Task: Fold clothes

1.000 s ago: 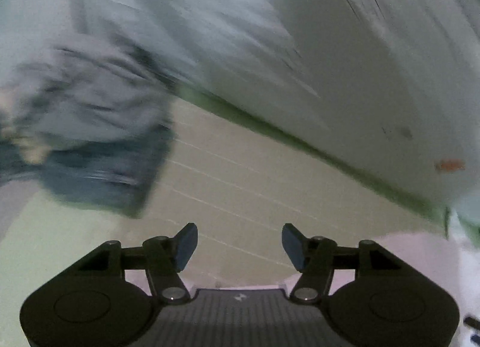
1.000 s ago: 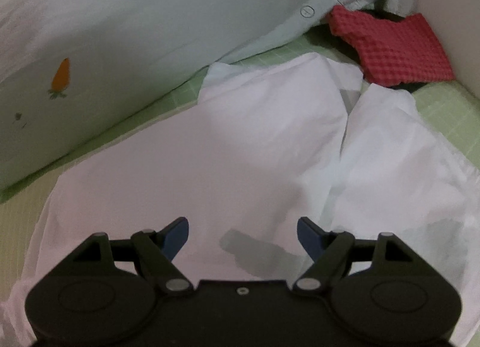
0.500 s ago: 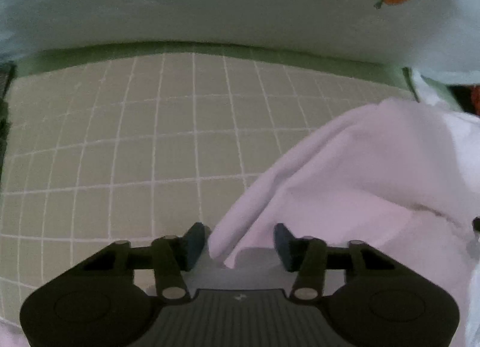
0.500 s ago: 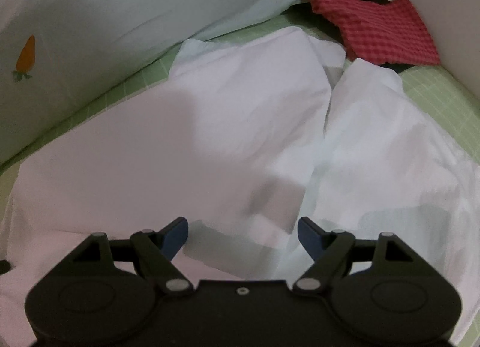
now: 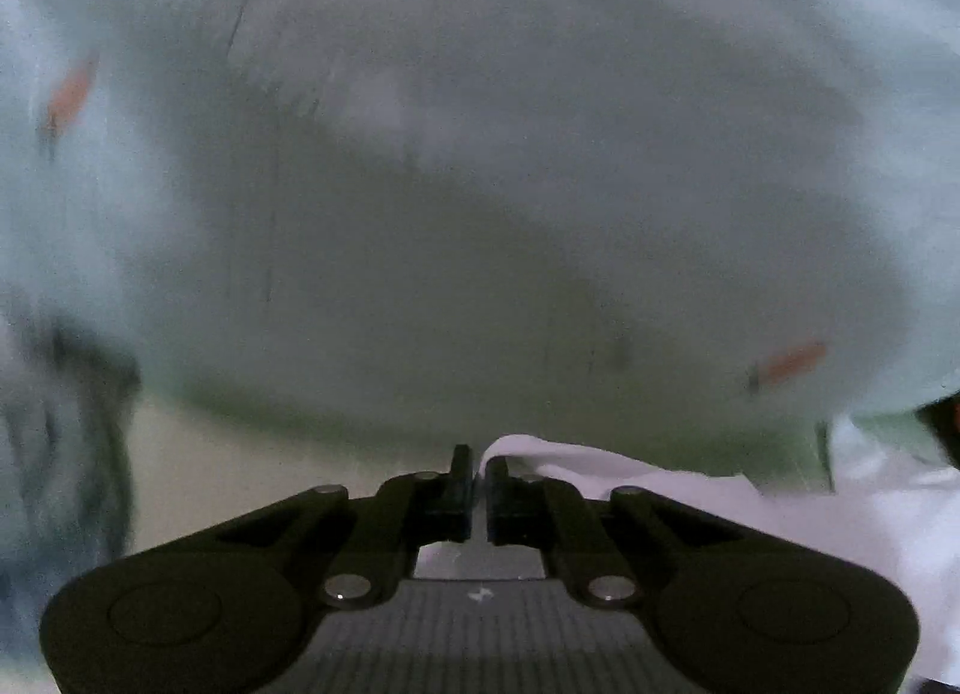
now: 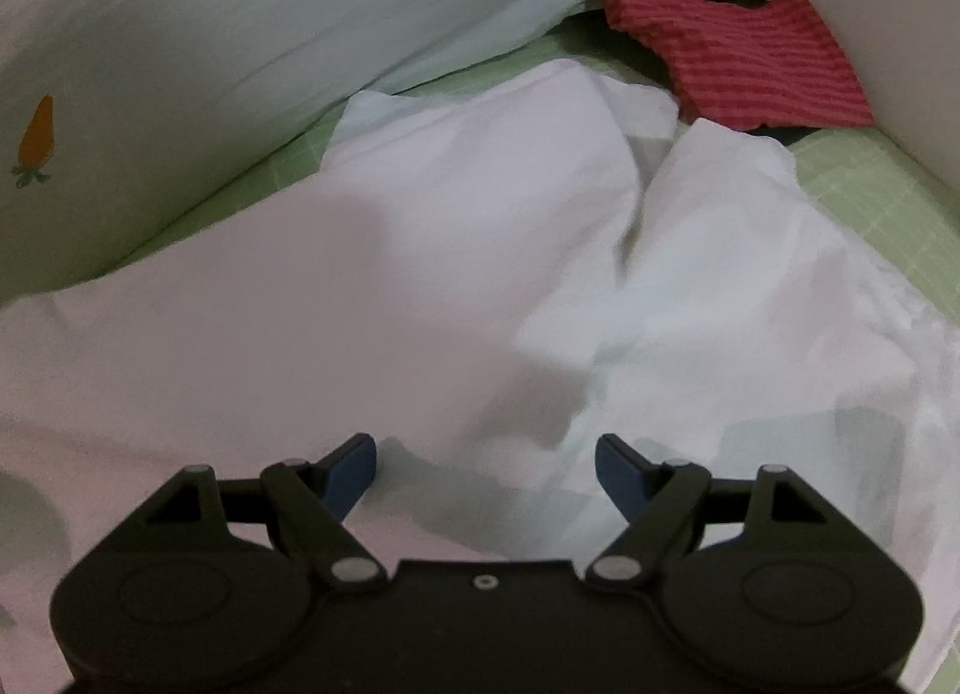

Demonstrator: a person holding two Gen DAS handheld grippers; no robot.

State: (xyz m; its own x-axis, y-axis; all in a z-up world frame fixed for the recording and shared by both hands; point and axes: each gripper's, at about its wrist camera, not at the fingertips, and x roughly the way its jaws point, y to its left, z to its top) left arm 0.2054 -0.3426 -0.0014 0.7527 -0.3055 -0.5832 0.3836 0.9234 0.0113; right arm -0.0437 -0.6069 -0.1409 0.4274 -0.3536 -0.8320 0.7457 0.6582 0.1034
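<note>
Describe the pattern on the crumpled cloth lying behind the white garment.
Red cloth with darker stripes; clearest in the right wrist view.

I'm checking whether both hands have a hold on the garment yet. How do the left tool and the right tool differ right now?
The left tool is shut, pinching an edge of the white garment; the right tool is open and grips nothing. The left tool's view is motion-blurred, facing the pale carrot-print fabric; the right tool's view is sharp, looking over the spread garment. Both have dark bodies with blue pads.
</note>
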